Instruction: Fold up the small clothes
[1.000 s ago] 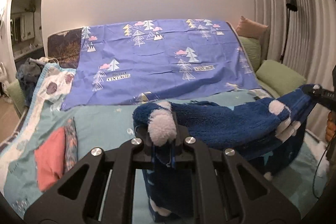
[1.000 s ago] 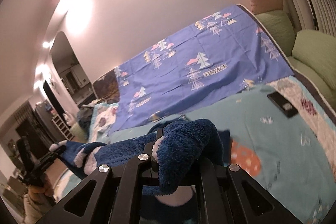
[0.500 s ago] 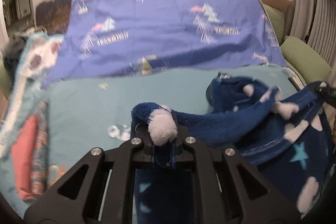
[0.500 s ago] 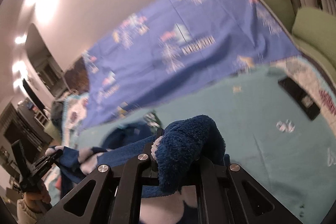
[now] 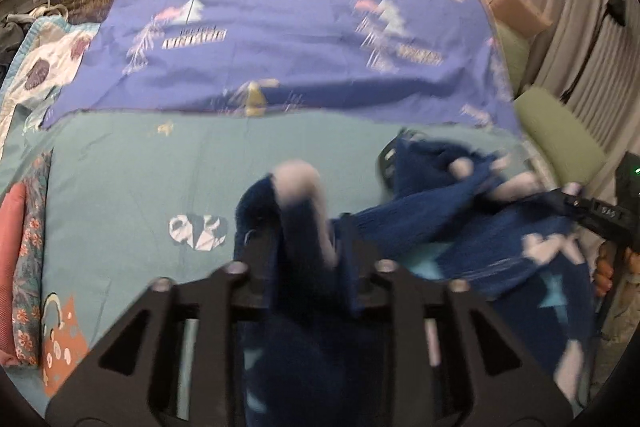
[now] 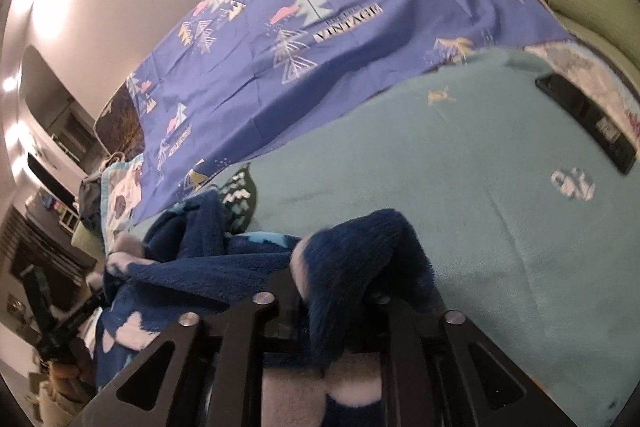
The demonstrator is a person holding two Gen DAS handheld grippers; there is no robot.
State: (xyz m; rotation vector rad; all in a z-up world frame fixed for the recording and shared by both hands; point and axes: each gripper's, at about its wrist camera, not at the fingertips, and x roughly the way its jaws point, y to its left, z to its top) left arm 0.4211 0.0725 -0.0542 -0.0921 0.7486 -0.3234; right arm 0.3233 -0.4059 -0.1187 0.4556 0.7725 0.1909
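Note:
A dark blue fleece garment (image 5: 440,223) with white clouds and pale blue stars lies stretched over the teal bedspread (image 5: 120,187). My left gripper (image 5: 304,227) sits at the garment's left end. Its jaws are opening, and a blurred fold of the fleece still stands between them. In the right wrist view the same garment (image 6: 192,267) runs off to the left. My right gripper (image 6: 328,279) is at its other end with its jaws opening too. A bunch of fleece drapes over its fingertips and hides them. The right gripper (image 5: 592,211) also shows at the left view's right edge.
A purple-blue sheet with tree prints (image 5: 300,47) covers the far half of the bed. Folded pink and floral clothes (image 5: 24,259) lie at the left edge. A black flat device (image 6: 588,119) rests on the bedspread to the right. Green cushions (image 5: 560,131) stand beyond.
Both grippers have come down to the bed with the garment stretched between them. Their jaws, shut on the fleece before, have now parted.

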